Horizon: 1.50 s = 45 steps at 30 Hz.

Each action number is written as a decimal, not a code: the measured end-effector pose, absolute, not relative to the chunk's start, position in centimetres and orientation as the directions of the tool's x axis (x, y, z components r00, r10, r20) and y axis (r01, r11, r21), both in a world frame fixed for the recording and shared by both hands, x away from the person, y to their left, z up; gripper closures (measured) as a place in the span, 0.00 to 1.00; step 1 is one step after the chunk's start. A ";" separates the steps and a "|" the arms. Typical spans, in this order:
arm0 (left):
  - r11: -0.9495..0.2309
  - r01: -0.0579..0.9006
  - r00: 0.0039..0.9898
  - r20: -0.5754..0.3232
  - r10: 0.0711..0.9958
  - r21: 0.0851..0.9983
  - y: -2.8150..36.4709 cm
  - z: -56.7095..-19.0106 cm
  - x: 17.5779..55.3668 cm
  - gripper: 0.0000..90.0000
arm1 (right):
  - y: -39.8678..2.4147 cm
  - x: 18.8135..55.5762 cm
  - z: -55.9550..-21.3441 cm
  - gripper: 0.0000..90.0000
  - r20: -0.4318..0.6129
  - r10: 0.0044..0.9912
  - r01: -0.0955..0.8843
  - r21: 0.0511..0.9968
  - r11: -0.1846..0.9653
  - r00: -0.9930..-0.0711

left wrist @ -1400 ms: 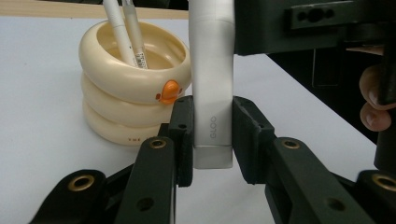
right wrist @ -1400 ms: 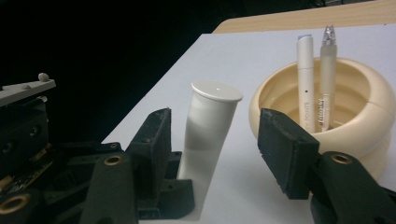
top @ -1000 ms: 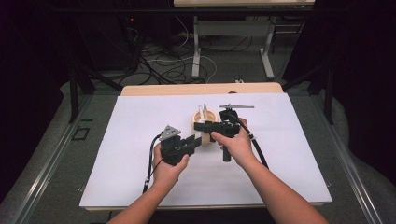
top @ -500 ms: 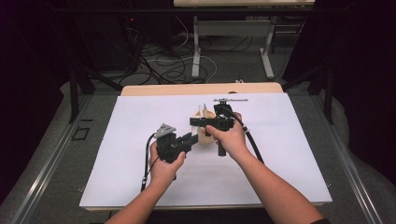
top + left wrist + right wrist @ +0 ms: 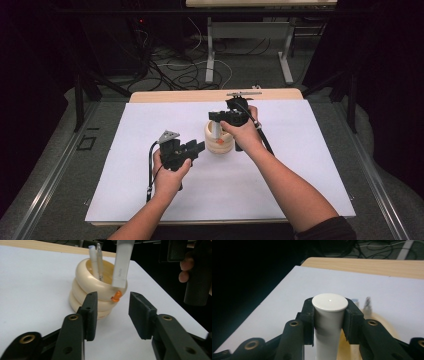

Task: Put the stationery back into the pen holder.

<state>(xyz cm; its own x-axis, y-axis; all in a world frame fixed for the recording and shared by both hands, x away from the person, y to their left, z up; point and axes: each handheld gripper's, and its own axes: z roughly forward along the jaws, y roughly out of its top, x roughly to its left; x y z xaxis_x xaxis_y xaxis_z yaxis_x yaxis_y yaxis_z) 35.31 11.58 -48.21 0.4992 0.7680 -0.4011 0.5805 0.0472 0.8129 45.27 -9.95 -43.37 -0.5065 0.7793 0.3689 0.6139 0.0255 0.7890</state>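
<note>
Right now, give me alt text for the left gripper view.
The left gripper, open with nothing between its pads, faces a cream ribbed holder holding two pens. A white tube hangs at the holder's rim, on a white table.

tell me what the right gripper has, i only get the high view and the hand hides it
Observer: The right gripper is shut on a white tube with a flat round cap, pads pressed on both sides just under the cap.
Operator: is it in the holder yet
Observer: Its lower end hangs at the rim of the cream ribbed holder, above a small orange tab; I cannot tell whether it touches.
Operator: anything already inside
Observer: Yes, two thin pens stand in it, leaning toward the far side.
Operator: and the left gripper
Observer: The left gripper is open with nothing between its pads; its jaws have just been opening, and it points at the holder from short of it.
</note>
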 end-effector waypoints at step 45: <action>-0.031 0.541 0.420 -0.239 0.875 0.840 15.0 -49.6 38.4 0.23 | -15.7 44.2 -44.9 0.22 0.112 0.871 0.511 0.842 0.174 -0.479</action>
